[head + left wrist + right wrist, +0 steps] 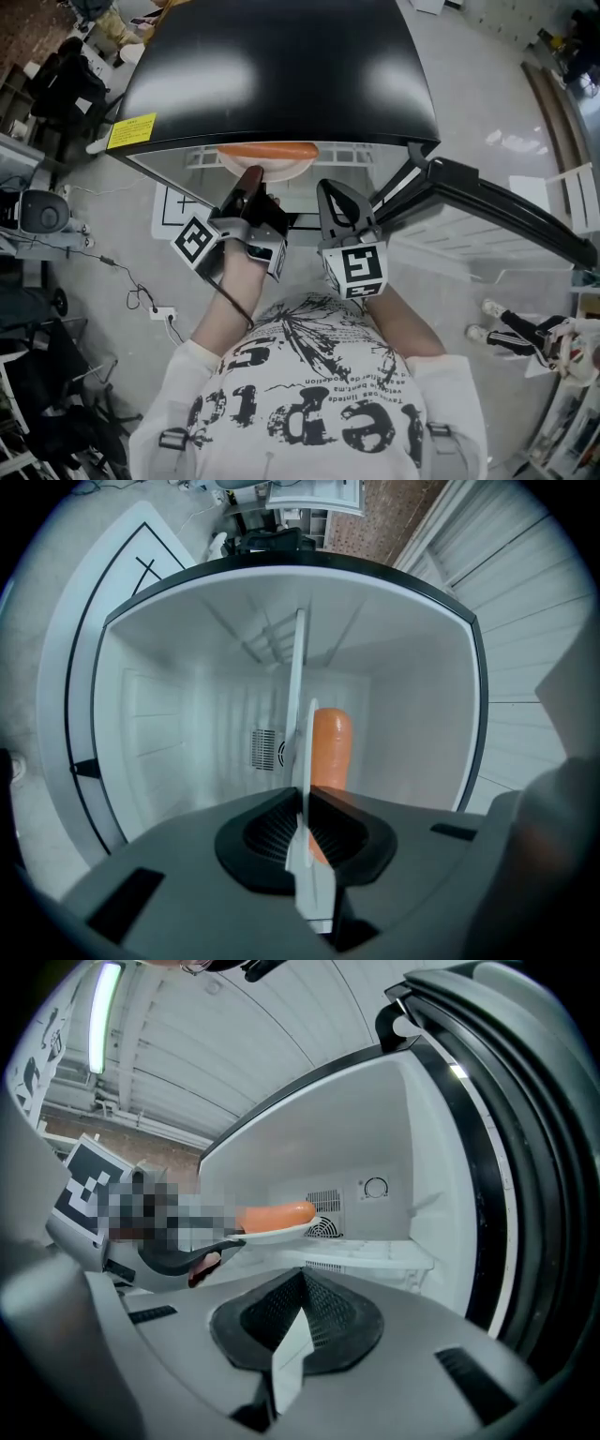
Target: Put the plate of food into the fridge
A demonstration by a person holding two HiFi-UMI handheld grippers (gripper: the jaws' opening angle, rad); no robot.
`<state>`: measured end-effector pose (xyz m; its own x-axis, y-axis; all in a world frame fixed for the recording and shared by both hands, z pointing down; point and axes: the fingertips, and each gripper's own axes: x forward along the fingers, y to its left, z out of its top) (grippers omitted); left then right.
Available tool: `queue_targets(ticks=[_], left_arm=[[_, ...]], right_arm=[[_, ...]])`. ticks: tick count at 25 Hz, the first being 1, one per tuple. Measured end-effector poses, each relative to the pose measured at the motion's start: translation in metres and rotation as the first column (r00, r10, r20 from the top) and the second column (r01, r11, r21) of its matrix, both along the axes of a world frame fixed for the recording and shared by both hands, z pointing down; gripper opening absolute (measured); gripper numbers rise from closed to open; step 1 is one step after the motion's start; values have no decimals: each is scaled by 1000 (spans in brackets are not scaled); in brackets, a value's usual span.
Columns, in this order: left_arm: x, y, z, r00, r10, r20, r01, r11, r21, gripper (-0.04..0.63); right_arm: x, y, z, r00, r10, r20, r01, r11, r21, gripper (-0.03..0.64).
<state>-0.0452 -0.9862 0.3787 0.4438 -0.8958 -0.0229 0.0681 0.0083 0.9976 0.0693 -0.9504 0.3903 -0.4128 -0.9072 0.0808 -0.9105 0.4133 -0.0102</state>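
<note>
A white plate (267, 167) carrying an orange sausage-like food (268, 150) is held level at the mouth of the open black fridge (281, 66). My left gripper (249, 180) is shut on the plate's near rim. In the left gripper view the plate (299, 714) shows edge-on between the jaws of the left gripper (303, 797), with the food (331, 747) beside it and the white fridge interior behind. My right gripper (334, 201) hangs just right of the plate, shut and empty. From the right gripper (302, 1279) I see the plate (272, 1233) over a white shelf (375, 1252).
The fridge door (487, 211) stands open to the right, close to my right gripper. A vent (323, 1202) and a dial (376, 1188) are on the fridge's back wall. A power strip (161, 314) and cables lie on the floor at left.
</note>
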Motion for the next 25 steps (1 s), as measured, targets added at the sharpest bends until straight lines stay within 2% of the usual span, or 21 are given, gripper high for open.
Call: queue_targets(ticks=[4,14,18,21,23,25], left_arm=[[1,-5,-3,999,-18,32,18,1000,13,32],[4,-10,-4,999,-50,16,50,999,11,43],[6,-10,-6,996,-53,65,50,998,47,46],[8,-8,-10,992,-57,111,46,994,103,61],[12,-7,-22,990,-64,128,39,981,190,138],[20,-3,-39,988,-60,142,15,955,297,320]], right_arm=[[6,-4,4,1000,14,-19,-13,1000,5,0],[7,-5,14,1000,-3,-18,3,1000,-18,0],[4,-5,12,1000,-13,-13,13,1000,-14,0],[3,-3,12,1000,-17,-15,17,1000,-9,0],[3,-1,11,1000,-7,-11,7,1000,-1,0],[6,3,11,1000,10,-6,-10,1000,13,0]])
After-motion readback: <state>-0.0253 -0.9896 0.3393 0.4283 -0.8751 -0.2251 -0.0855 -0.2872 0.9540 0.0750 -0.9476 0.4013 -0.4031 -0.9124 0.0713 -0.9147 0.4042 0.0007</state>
